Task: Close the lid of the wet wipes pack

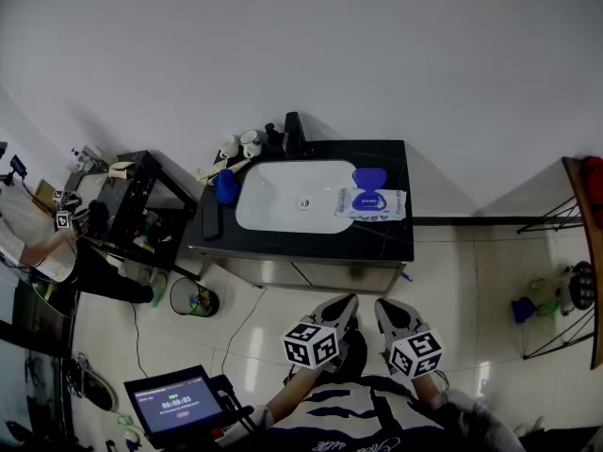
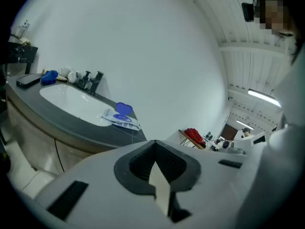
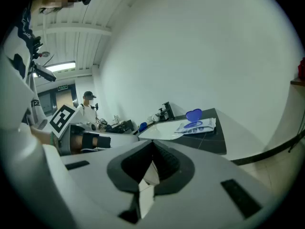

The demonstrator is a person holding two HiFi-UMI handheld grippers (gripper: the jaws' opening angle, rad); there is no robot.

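The wet wipes pack (image 1: 373, 203) lies on the black counter (image 1: 396, 243), just right of the white basin (image 1: 292, 196). Its blue lid (image 1: 368, 178) stands open at the pack's far side. The pack (image 2: 122, 121) and raised lid (image 2: 124, 108) are small and far off in the left gripper view, and the pack (image 3: 198, 126) with its lid (image 3: 193, 114) shows in the right gripper view too. My left gripper (image 1: 343, 306) and right gripper (image 1: 388, 313) are held low near my body, well short of the counter. On both, the jaws stand together with nothing between them.
A black faucet (image 1: 293, 132), cups (image 1: 240, 144), a blue cloth (image 1: 225, 186) and a dark flat object (image 1: 211, 220) sit round the basin. A black rack (image 1: 141, 205), a bin (image 1: 193, 298) and a person (image 1: 38, 243) are at left, a tablet (image 1: 177, 403) near me, a wire stand (image 1: 565, 295) at right.
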